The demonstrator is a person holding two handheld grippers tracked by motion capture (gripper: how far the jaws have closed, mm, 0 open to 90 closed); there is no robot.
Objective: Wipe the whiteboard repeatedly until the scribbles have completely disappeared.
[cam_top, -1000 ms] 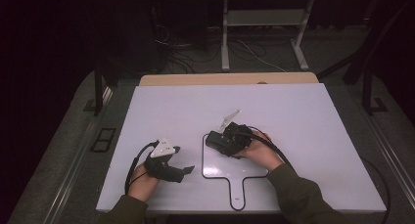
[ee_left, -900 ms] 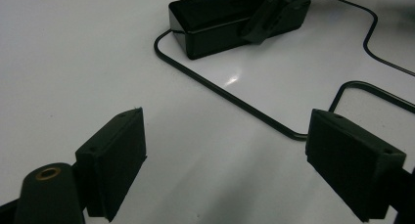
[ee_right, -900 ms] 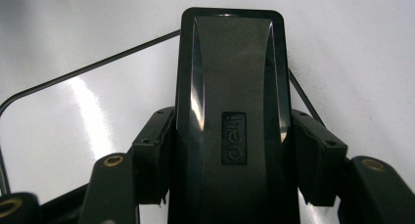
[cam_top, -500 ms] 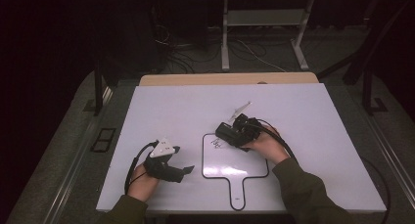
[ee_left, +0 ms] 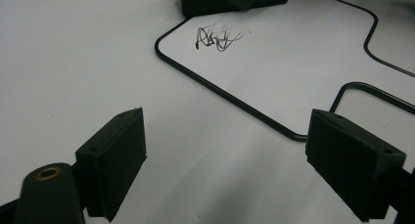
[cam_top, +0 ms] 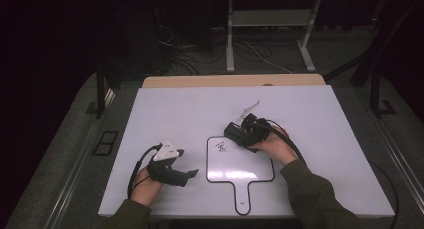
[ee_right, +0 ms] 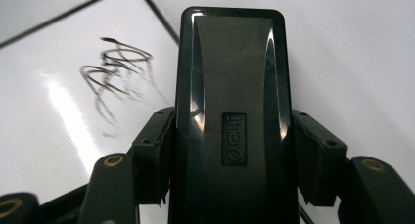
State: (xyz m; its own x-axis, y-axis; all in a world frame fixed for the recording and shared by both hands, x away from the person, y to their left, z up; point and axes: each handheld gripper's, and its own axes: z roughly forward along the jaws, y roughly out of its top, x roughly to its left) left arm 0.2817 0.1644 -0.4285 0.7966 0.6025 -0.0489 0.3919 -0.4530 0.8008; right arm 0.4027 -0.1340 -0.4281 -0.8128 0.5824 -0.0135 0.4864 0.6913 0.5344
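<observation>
Eraser work is in hand: right gripper (cam_top: 239, 133) has its jaws clamped on a glossy black plastic whiteboard eraser (ee_right: 230, 111), held flat just beside the black ink scribble (cam_top: 221, 147) at the upper left of the paddle-shaped, black-rimmed small whiteboard (cam_top: 250, 169), evidently to wipe it. Left gripper (cam_top: 192, 174), jaws wide open and empty, rests at frame lower left. White table (cam_top: 310, 104); dark room, floor cables beyond.

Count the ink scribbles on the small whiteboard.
1. A single black scribble sits near the upper left corner of the handled whiteboard, just beside the black eraser clamped in the right gripper; the eraser may hide more.
</observation>
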